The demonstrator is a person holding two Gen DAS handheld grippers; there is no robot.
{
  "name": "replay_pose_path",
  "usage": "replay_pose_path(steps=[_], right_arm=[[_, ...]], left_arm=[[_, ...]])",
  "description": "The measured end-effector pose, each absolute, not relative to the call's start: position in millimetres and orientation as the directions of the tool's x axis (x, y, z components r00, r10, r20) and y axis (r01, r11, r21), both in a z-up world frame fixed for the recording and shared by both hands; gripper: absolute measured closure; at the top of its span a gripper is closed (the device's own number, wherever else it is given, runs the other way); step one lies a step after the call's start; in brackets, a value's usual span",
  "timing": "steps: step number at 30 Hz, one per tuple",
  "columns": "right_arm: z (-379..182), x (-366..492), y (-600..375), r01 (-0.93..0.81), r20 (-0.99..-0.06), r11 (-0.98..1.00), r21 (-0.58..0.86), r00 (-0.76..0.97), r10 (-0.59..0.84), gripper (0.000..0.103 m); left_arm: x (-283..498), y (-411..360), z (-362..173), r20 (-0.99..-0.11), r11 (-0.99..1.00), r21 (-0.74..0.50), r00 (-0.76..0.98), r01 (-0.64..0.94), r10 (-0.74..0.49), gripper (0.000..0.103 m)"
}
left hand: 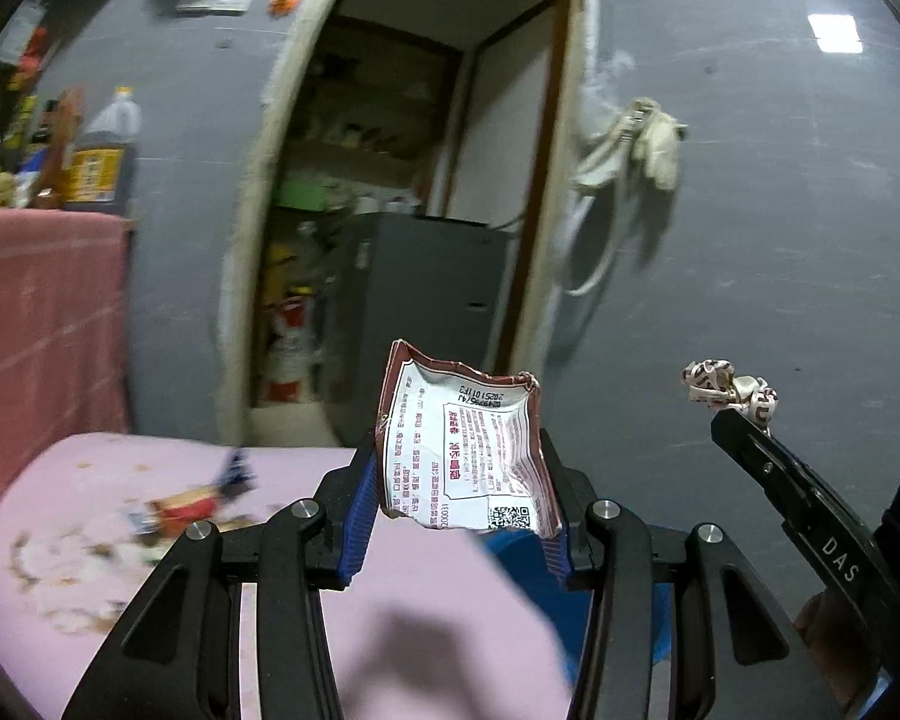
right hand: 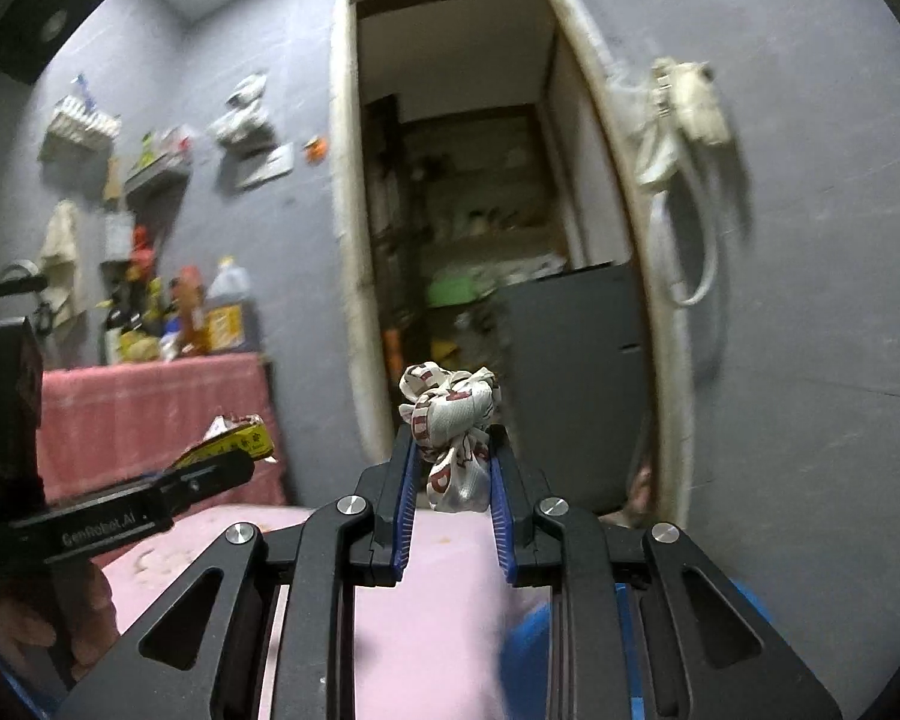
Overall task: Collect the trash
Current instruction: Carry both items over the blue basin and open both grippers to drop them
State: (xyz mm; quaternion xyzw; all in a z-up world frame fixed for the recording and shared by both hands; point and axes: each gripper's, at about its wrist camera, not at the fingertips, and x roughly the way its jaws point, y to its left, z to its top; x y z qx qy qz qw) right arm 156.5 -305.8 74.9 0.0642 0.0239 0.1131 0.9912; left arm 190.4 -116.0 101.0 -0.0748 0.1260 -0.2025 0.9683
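My left gripper [left hand: 456, 480] is shut on an empty snack wrapper [left hand: 465, 450], white with red print and a QR code, held up above the pink table [left hand: 426, 612]. It also shows in the right wrist view [right hand: 240, 441] at the left. My right gripper [right hand: 453, 474] is shut on a crumpled white and dark red wrapper [right hand: 450, 420], also held above the table. That crumpled wrapper shows in the left wrist view [left hand: 729, 390] at the right, at the tip of the right gripper. More trash scraps [left hand: 180, 504] lie on the table at the left.
A blue bin [left hand: 528, 546] sits below the grippers at the table's right edge. A red-covered counter [left hand: 42, 312] with bottles [left hand: 105, 150] stands at the left. An open doorway [left hand: 402, 180] with a dark cabinet is ahead in the grey wall.
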Motion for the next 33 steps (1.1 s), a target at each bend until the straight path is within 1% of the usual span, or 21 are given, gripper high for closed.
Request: replay_pose_path(steps=[4, 8, 14, 22, 23, 24, 25, 27, 29, 33], right_arm=[[73, 158, -336, -0.133, -0.049, 0.976, 0.174, 0.988, 0.144, 0.083], [59, 172, -367, -0.034, -0.14, 0.972, 0.231, 0.988, 0.068, 0.082], [34, 187, -395, 0.051, -0.276, 0.958, 0.283, 0.961, 0.03, 0.081], [9, 203, -410, 0.094, -0.398, 0.943, 0.32, 0.916, 0.044, 0.081], [7, 207, -411, 0.094, -0.413, 0.94, 0.328, 0.909, 0.053, 0.077], [4, 211, -413, 0.093, -0.426, 0.935, 0.341, 0.902, 0.066, 0.07], [2, 216, -415, 0.097, -0.437, 0.928, 0.359, 0.897, 0.075, 0.067], [-2, 218, -419, 0.105, -0.45, 0.917, 0.384, 0.889, 0.087, 0.066], [-4, 220, -421, 0.109, -0.455, 0.912, 0.396, 0.886, 0.091, 0.066], [0, 220, -421, 0.104, -0.445, 0.912, 0.397, 0.891, 0.092, 0.059]], left_arm=[[207, -154, 96, -0.242, 0.878, -0.204, 0.847, 0.433, -0.474, 0.062], [231, -191, 81, -0.329, 0.848, -0.224, 0.782, 0.481, -0.53, 0.062], [266, -222, 59, -0.462, 0.838, -0.262, 0.7, 0.478, -0.544, 0.061], [303, -235, 20, -0.616, 0.844, -0.315, 0.584, 0.434, -0.529, 0.061], [307, -236, 17, -0.627, 0.845, -0.318, 0.574, 0.429, -0.527, 0.061], [309, -238, 14, -0.639, 0.847, -0.318, 0.565, 0.425, -0.523, 0.06], [313, -239, 10, -0.652, 0.85, -0.317, 0.555, 0.42, -0.517, 0.06], [318, -239, 4, -0.667, 0.852, -0.33, 0.539, 0.406, -0.515, 0.059], [318, -236, 2, -0.669, 0.852, -0.346, 0.533, 0.392, -0.517, 0.053], [314, -225, 1, -0.664, 0.854, -0.36, 0.541, 0.374, -0.517, 0.05]])
